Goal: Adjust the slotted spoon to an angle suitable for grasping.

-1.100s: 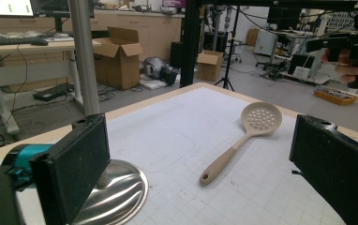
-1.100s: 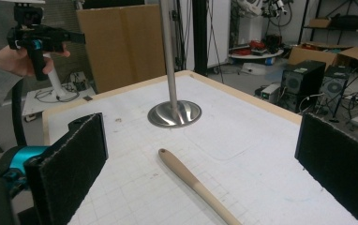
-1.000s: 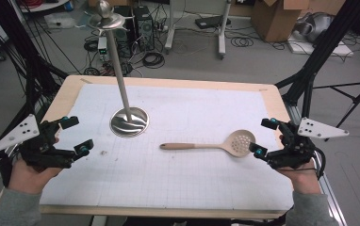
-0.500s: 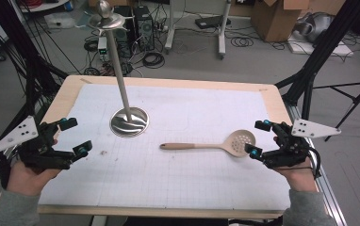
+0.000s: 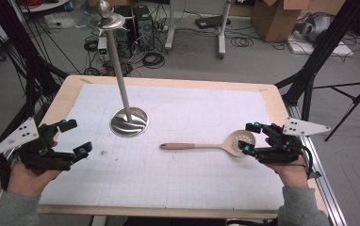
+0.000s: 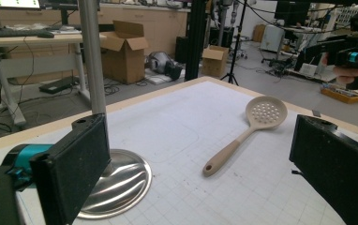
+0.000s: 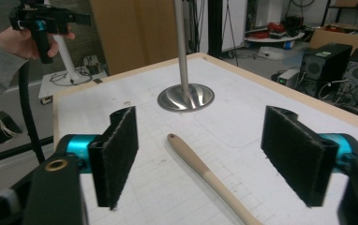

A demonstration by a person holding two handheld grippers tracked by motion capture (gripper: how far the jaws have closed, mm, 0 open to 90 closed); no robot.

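A beige slotted spoon [image 5: 201, 146] lies flat on the white gridded mat, its perforated head [image 5: 242, 140] pointing right. My right gripper [image 5: 248, 138] is open, its jaws on either side of the head's right rim. They have just been closing and the pads do not press on it. In the right gripper view the handle [image 7: 200, 166] runs between the open pads [image 7: 116, 159]. My left gripper [image 5: 77, 137] stands open and empty at the mat's left. In the left gripper view the spoon [image 6: 242, 136] lies far beyond its wide jaws.
A metal stand with a round base [image 5: 129, 121] and a tall thin pole [image 5: 118, 70] rises at the mat's back left. It also shows as the base [image 6: 116, 183] and the base [image 7: 185, 97]. The wooden table edge [image 5: 282, 108] frames the mat. Tripods, cables and boxes crowd the floor beyond.
My right gripper has slid left so its jaws now flank the spoon's head, and the gap between them has narrowed. The left gripper and the spoon have stayed put.
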